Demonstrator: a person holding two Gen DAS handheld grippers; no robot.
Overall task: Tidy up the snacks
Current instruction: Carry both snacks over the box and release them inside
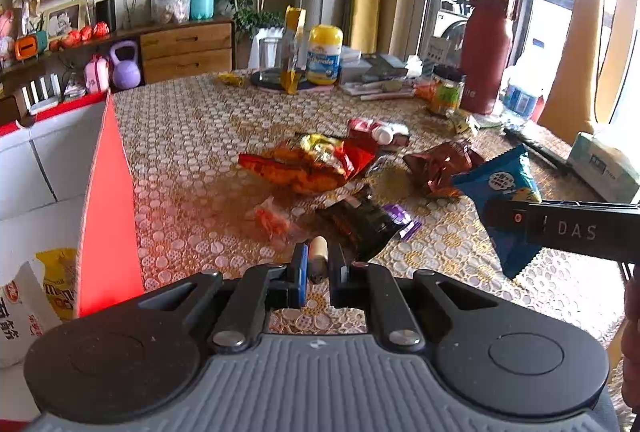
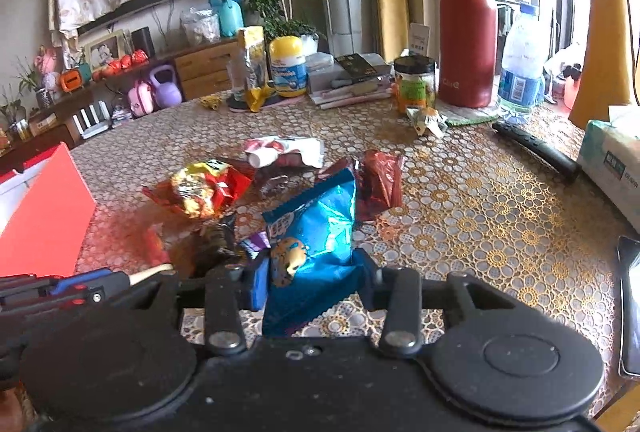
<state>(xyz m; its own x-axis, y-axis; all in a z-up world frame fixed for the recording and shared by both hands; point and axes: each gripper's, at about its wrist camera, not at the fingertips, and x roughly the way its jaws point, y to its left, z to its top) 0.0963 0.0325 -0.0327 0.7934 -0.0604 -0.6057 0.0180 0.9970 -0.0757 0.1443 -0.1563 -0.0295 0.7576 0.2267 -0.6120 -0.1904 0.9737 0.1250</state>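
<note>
**Blue snack bag in my right claw**

The glossy blue bag (image 2: 316,232), printed with a cookie, stands crumpled above the surface (image 2: 480,200). My right claw (image 2: 310,278) clenches its lower part. My left claw (image 1: 318,268) pinches a small beige stick (image 1: 319,252).

The blue snack bag (image 2: 320,232) is losing its lower end behind the right gripper (image 2: 310,286), whose fingers are covering its sides. Left of the left gripper (image 1: 319,272), an orange box flap (image 1: 106,200) is hiding the carton interior, and the white packet (image 1: 20,312) there is running off the frame edge, its print staying unreadable.
</note>
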